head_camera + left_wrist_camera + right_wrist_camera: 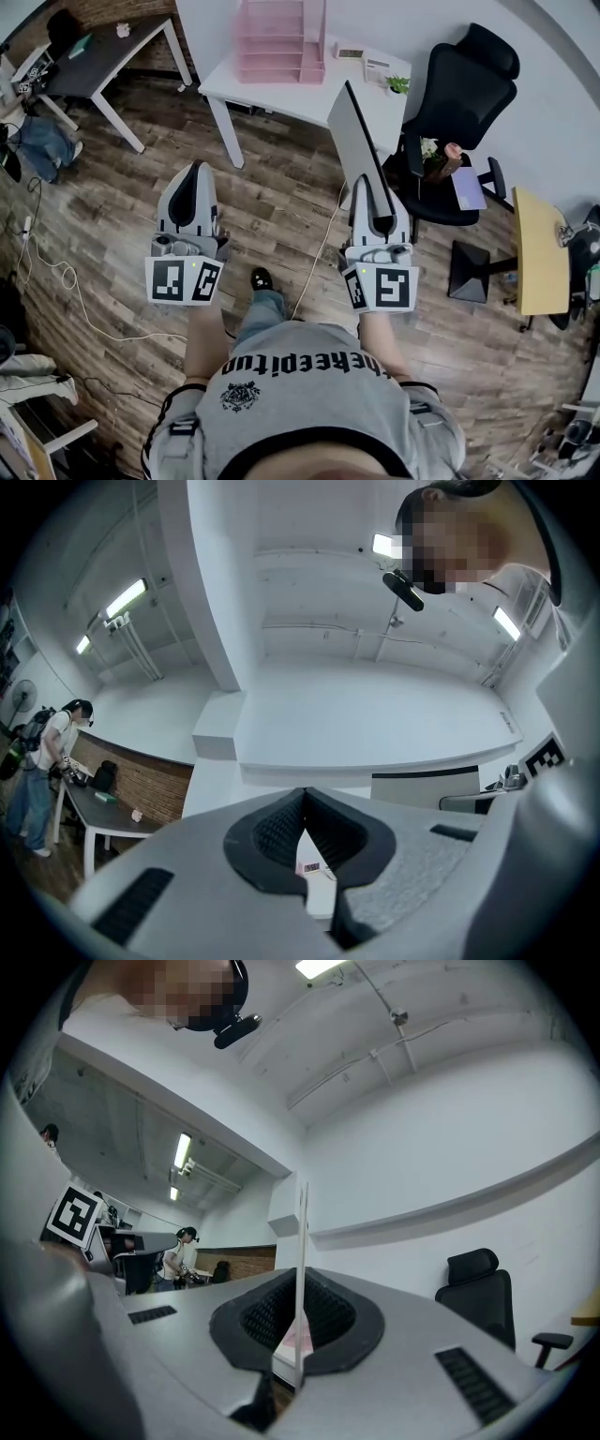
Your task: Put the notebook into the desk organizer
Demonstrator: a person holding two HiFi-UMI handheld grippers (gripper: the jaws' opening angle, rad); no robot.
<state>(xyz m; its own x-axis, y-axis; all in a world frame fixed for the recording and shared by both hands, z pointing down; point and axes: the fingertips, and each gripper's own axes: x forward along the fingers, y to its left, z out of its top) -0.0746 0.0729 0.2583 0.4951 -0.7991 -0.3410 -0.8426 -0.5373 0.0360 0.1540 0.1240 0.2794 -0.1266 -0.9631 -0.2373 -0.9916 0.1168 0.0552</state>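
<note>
Right gripper (373,202) clamped on the notebook (359,141), carried edge-on over the floor, well short of the pink desk organizer (279,42) on the white desk (281,94). Left gripper (192,187) closed, empty. Recommend a firm grip and square entry (the compartment openings are probably facing this side)

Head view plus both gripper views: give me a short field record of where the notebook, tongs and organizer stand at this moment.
notebook: upright on edge, clamped in the right tongs
left tongs: shut, empty
organizer: pink, on the white desk ahead of the person
notebook vs organizer: apart, with wood floor between the person and the desk
task stage: notebook not yet in the organizer
chair: black, right of the desk
</note>
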